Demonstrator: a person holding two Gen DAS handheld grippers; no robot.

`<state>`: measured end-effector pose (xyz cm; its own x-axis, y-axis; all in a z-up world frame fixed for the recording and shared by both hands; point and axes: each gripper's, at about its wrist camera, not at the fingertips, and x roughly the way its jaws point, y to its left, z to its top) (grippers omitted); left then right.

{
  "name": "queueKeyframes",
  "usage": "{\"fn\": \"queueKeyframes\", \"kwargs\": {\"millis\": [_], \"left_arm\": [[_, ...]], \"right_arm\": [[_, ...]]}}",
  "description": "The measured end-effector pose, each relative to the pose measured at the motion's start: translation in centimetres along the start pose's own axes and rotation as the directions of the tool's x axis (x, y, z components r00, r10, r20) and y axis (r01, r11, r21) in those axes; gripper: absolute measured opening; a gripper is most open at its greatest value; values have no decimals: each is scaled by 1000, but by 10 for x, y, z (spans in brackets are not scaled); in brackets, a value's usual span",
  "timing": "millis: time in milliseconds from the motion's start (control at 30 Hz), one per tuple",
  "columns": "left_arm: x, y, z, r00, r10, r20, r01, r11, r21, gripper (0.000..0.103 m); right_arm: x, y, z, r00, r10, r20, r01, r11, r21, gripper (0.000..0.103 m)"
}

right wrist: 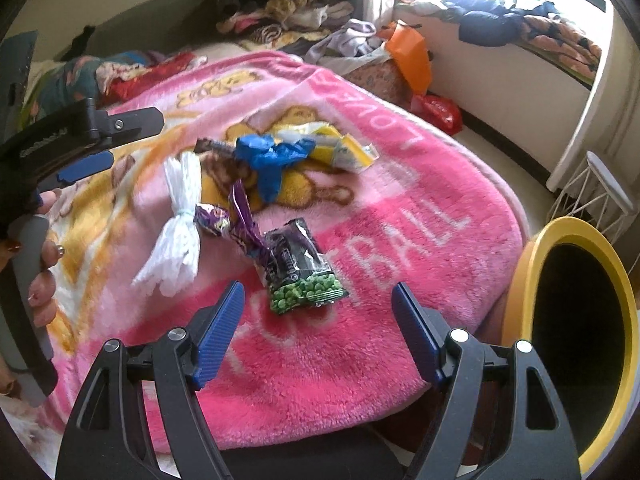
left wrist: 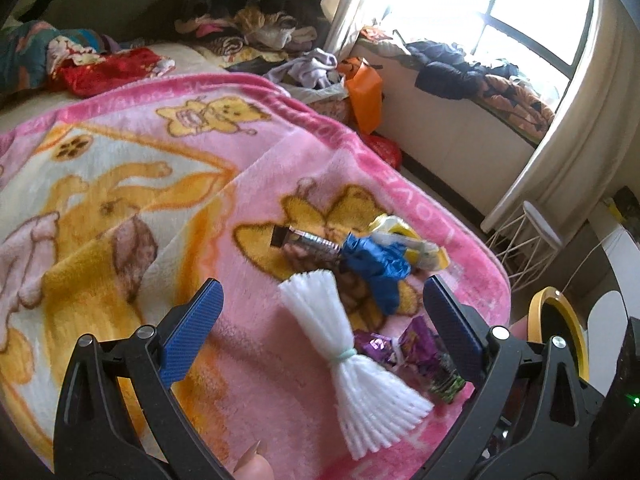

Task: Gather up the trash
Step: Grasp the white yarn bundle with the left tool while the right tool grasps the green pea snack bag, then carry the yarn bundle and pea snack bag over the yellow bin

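Trash lies on a pink blanket (left wrist: 120, 184) on a bed. A white foam net (left wrist: 360, 360) tied in the middle lies between the fingers of my open left gripper (left wrist: 320, 312); it also shows in the right wrist view (right wrist: 180, 224). Beyond it lie a purple wrapper (left wrist: 400, 344), a blue crumpled bag (left wrist: 376, 268), a silver wrapper (left wrist: 308, 242) and a yellow wrapper (left wrist: 416, 248). My open right gripper (right wrist: 318, 304) hovers just short of a green pea packet (right wrist: 304, 276). The left gripper (right wrist: 88, 168) shows at the left of the right wrist view.
A yellow-rimmed bin (right wrist: 568, 328) stands at the right beside the bed, also in the left wrist view (left wrist: 556, 320). Clothes (left wrist: 256, 20) pile at the bed's far end. An orange bag (left wrist: 364, 92), a red bag (right wrist: 440, 112) and a white wire stool (right wrist: 596, 192) stand by the window.
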<state>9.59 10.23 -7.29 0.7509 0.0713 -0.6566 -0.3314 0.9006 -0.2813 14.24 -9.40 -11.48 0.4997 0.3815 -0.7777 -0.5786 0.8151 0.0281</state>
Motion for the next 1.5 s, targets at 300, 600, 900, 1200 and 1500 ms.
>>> {"fn": "queueKeyframes", "kwargs": {"millis": [300,600,900,1200,1500], "left_arm": [[22,9,-15,994,-32,-102,27,998,-48,92],[39,16,-22,984,-68,-164,48,991,-125,80],[50,25,-23,975,-83,-208,42,981,-192,53],[47,18,-21,967,-120,-223,84,982,-167,16],[20,8,-4,979,-146,-145,126,983,-136,10]], "right_arm": [[31,14,4,997,-4,-77,-3,996,-92,67],[47,12,4,994,11,-112,-20,997,-80,39],[41,-4,0,995,14,-98,-13,1000,6,32],[30,-14,-3,998,-2,-69,7,998,62,32],[10,-27,-3,1000,-4,-24,7,994,113,32]]}}
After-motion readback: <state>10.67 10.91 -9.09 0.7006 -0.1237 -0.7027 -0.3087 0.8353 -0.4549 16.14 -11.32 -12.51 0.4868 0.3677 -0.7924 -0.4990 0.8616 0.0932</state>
